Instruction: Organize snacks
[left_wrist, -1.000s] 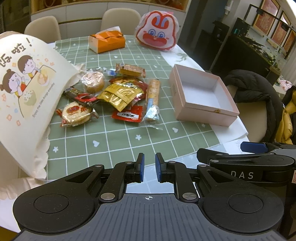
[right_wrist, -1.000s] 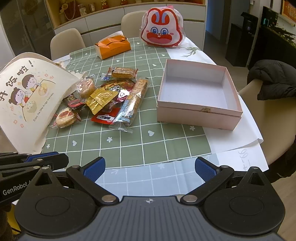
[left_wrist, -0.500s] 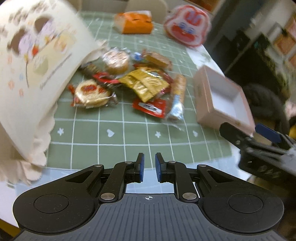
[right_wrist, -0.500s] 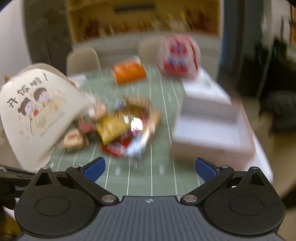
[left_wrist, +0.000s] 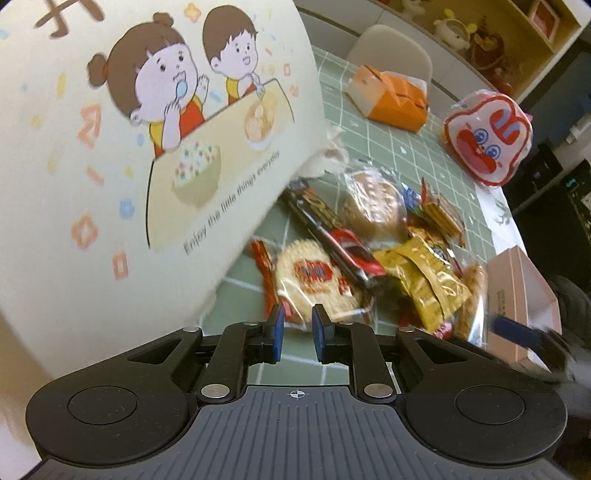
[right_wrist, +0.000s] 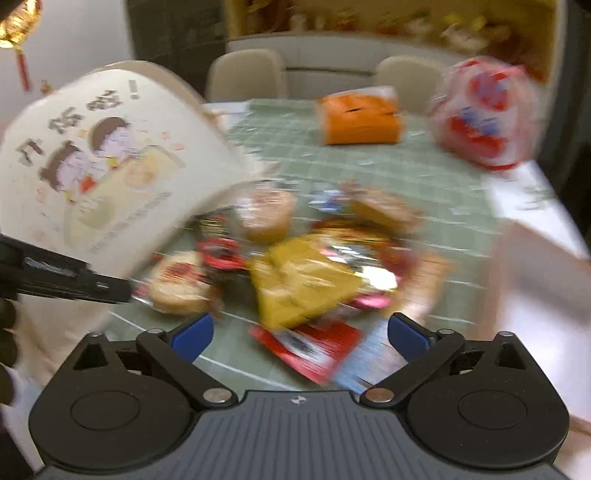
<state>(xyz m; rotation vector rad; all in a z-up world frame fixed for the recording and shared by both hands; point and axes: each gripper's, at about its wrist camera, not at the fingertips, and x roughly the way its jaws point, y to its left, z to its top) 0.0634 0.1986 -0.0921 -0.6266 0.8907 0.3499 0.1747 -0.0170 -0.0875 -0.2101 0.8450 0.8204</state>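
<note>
A pile of wrapped snacks (left_wrist: 388, 258) lies on the green checked tablecloth (left_wrist: 369, 147). My left gripper (left_wrist: 297, 328) hangs low at its near edge. Its jaws are opening, only a narrow gap apart, just short of a round rice cracker packet (left_wrist: 314, 280), and the pads press on nothing. The right wrist view is blurred. There my right gripper (right_wrist: 301, 332) is spread wide and closing, above a red packet (right_wrist: 306, 347) and a yellow packet (right_wrist: 299, 288), gripping neither. An empty pink box (left_wrist: 517, 295) stands right of the pile.
A cream bag printed with cartoon children (left_wrist: 147, 147) stands close on the left, leaning over the pile's edge. An orange tissue box (left_wrist: 391, 99) and a red rabbit-face bag (left_wrist: 487, 136) sit at the far side. Pale chairs (right_wrist: 247, 74) stand behind the table.
Both grippers have moved forward and down to the snack pile, each rolling as it went. The left jaws have parted slightly. The right jaws have narrowed a little.
</note>
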